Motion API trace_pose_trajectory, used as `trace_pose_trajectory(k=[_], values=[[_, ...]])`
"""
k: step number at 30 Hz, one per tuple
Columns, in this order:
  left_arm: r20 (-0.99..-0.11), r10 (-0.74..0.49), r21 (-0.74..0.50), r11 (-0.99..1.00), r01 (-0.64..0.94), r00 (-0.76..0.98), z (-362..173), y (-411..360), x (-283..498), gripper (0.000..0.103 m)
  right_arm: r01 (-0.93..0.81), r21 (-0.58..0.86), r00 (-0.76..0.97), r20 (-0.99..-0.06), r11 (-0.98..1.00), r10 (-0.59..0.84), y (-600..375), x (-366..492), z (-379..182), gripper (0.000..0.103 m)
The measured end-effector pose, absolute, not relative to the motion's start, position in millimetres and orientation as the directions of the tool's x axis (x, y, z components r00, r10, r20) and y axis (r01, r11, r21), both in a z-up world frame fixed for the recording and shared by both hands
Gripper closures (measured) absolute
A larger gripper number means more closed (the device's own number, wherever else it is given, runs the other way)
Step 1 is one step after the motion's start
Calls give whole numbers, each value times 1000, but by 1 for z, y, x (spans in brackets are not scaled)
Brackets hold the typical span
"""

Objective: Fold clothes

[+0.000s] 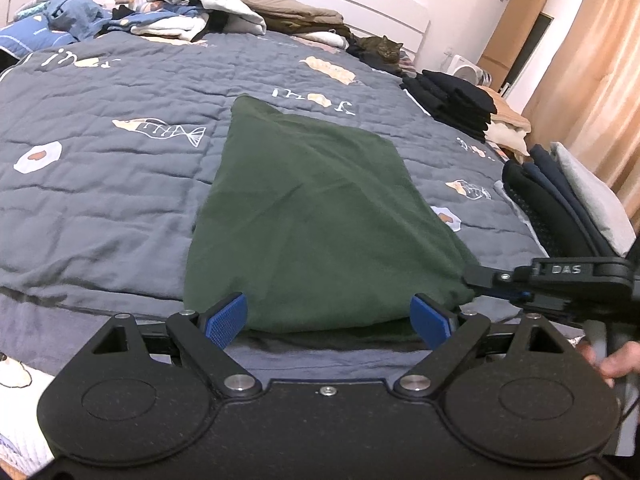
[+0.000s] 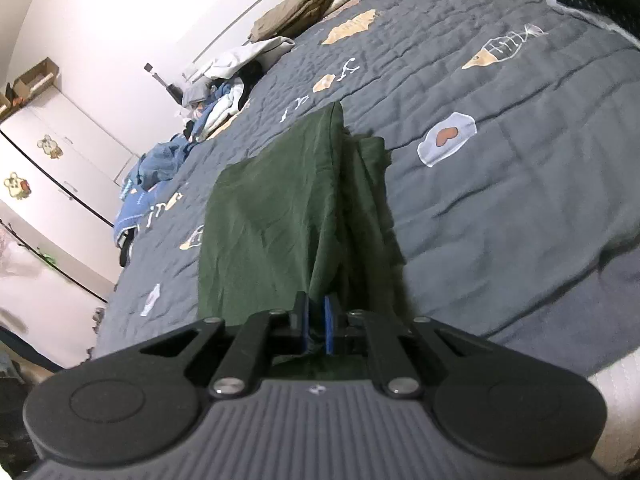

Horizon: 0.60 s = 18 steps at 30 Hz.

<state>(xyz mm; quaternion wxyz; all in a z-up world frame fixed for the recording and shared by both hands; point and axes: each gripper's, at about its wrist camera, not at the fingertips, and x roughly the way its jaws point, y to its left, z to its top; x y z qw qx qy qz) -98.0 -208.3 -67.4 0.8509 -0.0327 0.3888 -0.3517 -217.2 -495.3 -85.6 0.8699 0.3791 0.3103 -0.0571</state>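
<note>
A dark green garment [image 1: 312, 216] lies folded lengthwise on the grey quilted bed [image 1: 100, 200]. My left gripper [image 1: 328, 322] stands open at its near edge, blue pads either side of the cloth and apart from it. In the left wrist view my right gripper [image 1: 472, 276] reaches in from the right and pinches the garment's near right corner. The right wrist view shows the right gripper [image 2: 316, 318] shut on a bunched edge of the green garment [image 2: 272, 220], which rises in a ridge toward the jaws.
Stacks of folded dark clothes [image 1: 456, 100] and grey and navy ones [image 1: 568, 200] line the bed's right side. Unfolded laundry [image 1: 168, 12] is heaped by the headboard, with a cat [image 1: 384, 50] lying there. A white wardrobe [image 2: 48, 160] stands left.
</note>
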Motion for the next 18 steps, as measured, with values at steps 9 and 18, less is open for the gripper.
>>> trace_pose_trajectory(k=[9,18], values=[[-649,-611,-324,761,562,453,-70,-210,-95,15,399,531,718,-688,747,105,-494,-210,-101,96],[-654,-609,-326,762,559,449,-71,-214,-94,15,428,573,741,-666,699,92,-504,-225,-100,84]])
